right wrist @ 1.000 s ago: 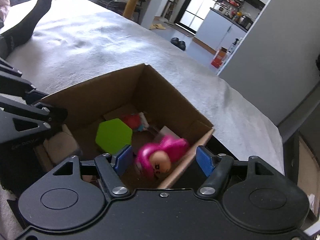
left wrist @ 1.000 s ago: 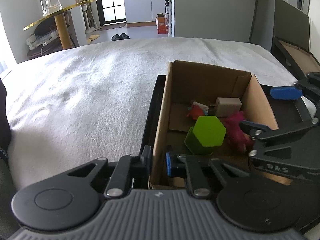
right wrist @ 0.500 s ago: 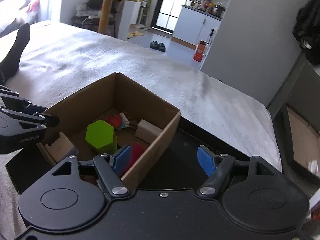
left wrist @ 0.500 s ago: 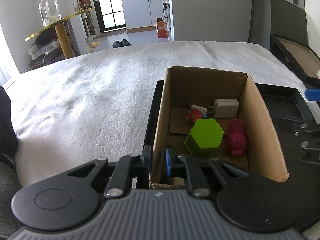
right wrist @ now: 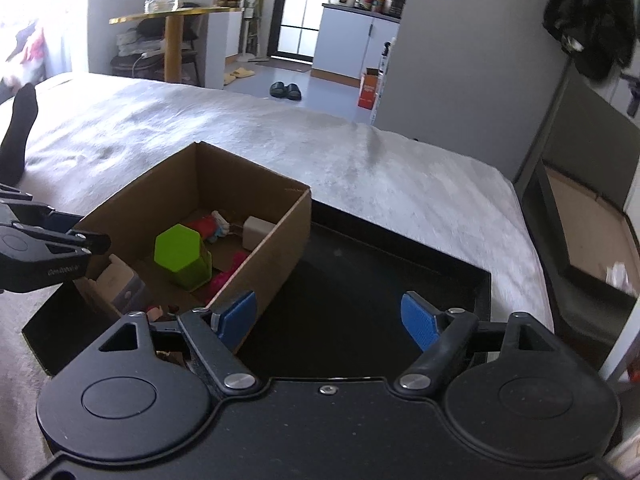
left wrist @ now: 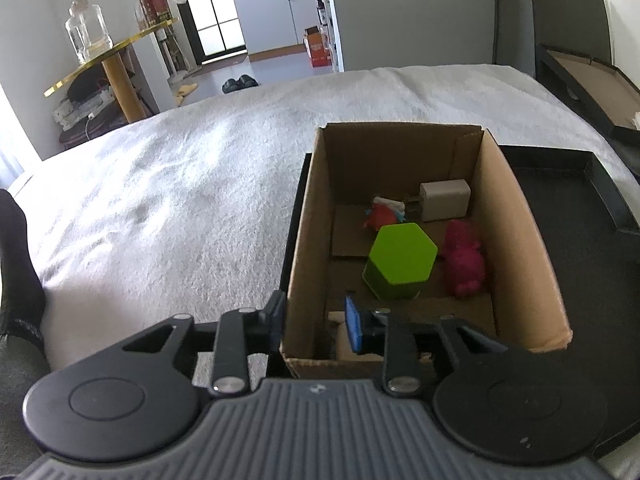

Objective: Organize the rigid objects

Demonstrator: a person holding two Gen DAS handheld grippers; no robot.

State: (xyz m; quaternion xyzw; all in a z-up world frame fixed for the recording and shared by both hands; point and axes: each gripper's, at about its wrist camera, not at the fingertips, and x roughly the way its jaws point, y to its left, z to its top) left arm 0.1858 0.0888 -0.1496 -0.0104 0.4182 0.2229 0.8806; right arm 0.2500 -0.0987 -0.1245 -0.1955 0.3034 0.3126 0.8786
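Observation:
A cardboard box (left wrist: 520, 240) (right wrist: 280, 236) sits in a black tray (left wrist: 592, 216) (right wrist: 360, 280) on the bed. In it lie a green hexagonal block (left wrist: 400, 262) (right wrist: 180, 250), a pink doll (left wrist: 464, 262) (right wrist: 226, 276), a white charger (left wrist: 444, 200) (right wrist: 256, 230) and a red toy (left wrist: 382, 216) (right wrist: 204, 226). My left gripper (left wrist: 316, 322) straddles the box's near left wall, its jaws now slightly apart around it; it also shows in the right wrist view (right wrist: 48, 248). My right gripper (right wrist: 332, 320) is open and empty above the tray, right of the box.
The white bedspread (left wrist: 180, 200) spreads left and beyond. A sock-clad foot (right wrist: 18, 136) rests at the far left. A gold side table (left wrist: 108, 68) with a glass jar stands past the bed. A dark shelf with cardboard (left wrist: 588, 80) stands right.
The pink doll left my right gripper and now lies in the box. My right gripper has pulled back to the right and opened wider. My left gripper's jaws have loosened on the box wall.

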